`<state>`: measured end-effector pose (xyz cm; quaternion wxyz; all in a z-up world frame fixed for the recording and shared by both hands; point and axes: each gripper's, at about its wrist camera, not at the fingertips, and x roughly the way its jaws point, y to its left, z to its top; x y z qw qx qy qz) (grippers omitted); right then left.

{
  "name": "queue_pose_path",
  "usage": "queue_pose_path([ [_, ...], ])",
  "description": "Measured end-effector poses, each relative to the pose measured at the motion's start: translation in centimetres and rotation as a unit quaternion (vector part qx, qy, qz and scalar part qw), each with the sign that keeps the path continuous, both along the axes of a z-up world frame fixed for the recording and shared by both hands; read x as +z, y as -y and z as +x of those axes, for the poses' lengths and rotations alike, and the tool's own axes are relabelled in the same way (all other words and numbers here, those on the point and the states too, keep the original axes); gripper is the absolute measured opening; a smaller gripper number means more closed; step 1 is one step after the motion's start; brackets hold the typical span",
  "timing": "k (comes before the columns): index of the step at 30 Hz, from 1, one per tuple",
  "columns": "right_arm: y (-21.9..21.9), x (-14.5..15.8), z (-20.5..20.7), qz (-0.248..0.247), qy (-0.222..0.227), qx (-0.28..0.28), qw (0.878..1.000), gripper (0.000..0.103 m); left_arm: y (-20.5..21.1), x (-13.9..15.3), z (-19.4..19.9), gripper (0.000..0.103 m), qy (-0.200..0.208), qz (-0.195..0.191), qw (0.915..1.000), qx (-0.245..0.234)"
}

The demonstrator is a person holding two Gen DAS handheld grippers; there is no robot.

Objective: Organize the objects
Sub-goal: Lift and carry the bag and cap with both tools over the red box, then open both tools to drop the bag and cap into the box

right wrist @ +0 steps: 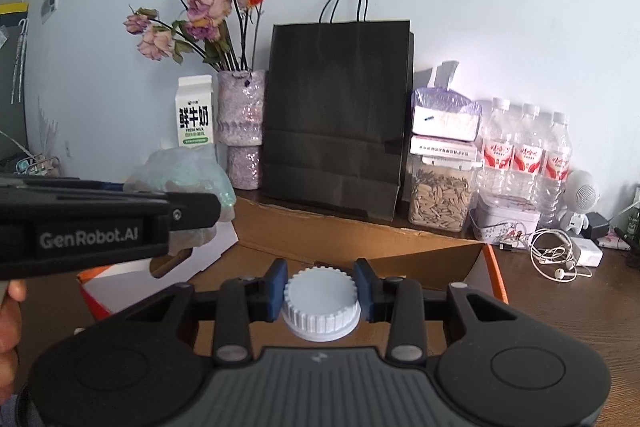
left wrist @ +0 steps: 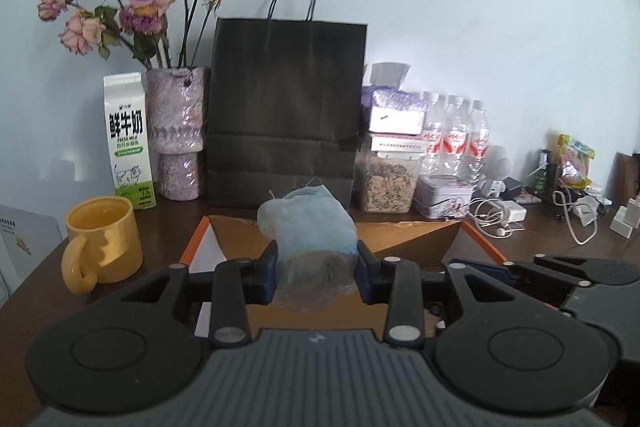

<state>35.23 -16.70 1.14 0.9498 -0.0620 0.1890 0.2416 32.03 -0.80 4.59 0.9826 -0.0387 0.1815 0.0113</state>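
My left gripper (left wrist: pixel 317 275) is shut on a crumpled clear plastic bag (left wrist: pixel 310 227) with pale blue stuff inside, held above an open cardboard box (left wrist: pixel 400 239). In the right wrist view that same bag (right wrist: pixel 184 167) shows at the left, pinched by the left gripper's black body (right wrist: pixel 100 223). My right gripper (right wrist: pixel 320 291) is shut on a white ribbed screw lid (right wrist: pixel 320 303), its blue pads pressing both sides, over the open cardboard box (right wrist: pixel 360 235). What hangs under the lid is hidden.
A black paper bag (left wrist: pixel 286 115) stands against the wall behind the box. Left of it are a flower vase (left wrist: pixel 176 131), a milk carton (left wrist: pixel 128 143) and a yellow mug (left wrist: pixel 102 243). A seed jar (left wrist: pixel 386 183), water bottles (left wrist: pixel 456 139), a tin and cables (left wrist: pixel 496 219) crowd the right.
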Motion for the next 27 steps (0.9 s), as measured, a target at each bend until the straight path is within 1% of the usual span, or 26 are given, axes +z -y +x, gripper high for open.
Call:
queue_pose_path([
  [4, 0.3, -0.9, 0.9, -0.003, -0.02, -0.007, 1.0, 0.035, -0.7, -1.4, 1.5, 0.038, -0.031, -0.001, 0.9995, 0.005],
  [7, 0.5, -1.5, 1.4, -0.006, -0.035, -0.009, 0.999, 0.035, -0.5, -2.1, 1.8, 0.038, -0.044, 0.005, 0.999, 0.002],
  [8, 0.6, -1.6, 1.4, -0.005, -0.038, -0.008, 0.999, 0.035, -0.4, -2.2, 1.8, 0.039, -0.046, 0.007, 0.9989, 0.0],
  [9, 0.7, -1.6, 1.5, -0.002, -0.039, -0.007, 0.999, 0.035, -0.3, -2.2, 1.8, 0.043, -0.047, 0.008, 0.9989, -0.002],
  [10, 0.8, -1.5, 1.5, -0.001, -0.039, -0.008, 0.999, 0.035, -0.2, -2.2, 1.7, 0.054, -0.045, 0.008, 0.9989, 0.002],
  [11, 0.9, -1.6, 1.5, -0.001, -0.041, -0.01, 0.999, 0.038, -0.2, -2.1, 1.6, 0.063, -0.042, 0.006, 0.9991, 0.007],
  [12, 0.9, -1.6, 1.5, -0.001, -0.044, -0.011, 0.999, 0.043, -0.3, -2.0, 1.4, 0.088, -0.037, 0.004, 0.9992, 0.014],
  [13, 1.0, -1.7, 1.6, 0.0, -0.047, -0.014, 0.999, 0.061, -0.3, -1.9, 1.3, 0.103, -0.03, 0.003, 0.9993, 0.023],
  [14, 1.1, -1.7, 1.6, 0.001, -0.047, -0.017, 0.999, 0.082, -0.4, -1.8, 1.1, 0.103, -0.021, 0.006, 0.9993, 0.032],
  [16, 1.3, -1.4, 1.4, 0.003, -0.04, -0.022, 0.999, 0.1, -0.4, -1.6, 1.0, 0.103, -0.022, 0.006, 0.9992, 0.031],
  [17, 1.3, -1.4, 1.3, 0.005, -0.038, -0.022, 0.999, 0.103, -0.4, -1.6, 1.0, 0.103, -0.023, 0.004, 0.9993, 0.03],
  [27, 1.6, -1.1, 1.0, 0.007, -0.028, -0.027, 0.999, 0.103, 0.0, -1.5, 0.9, 0.103, -0.025, 0.009, 0.9994, 0.023],
])
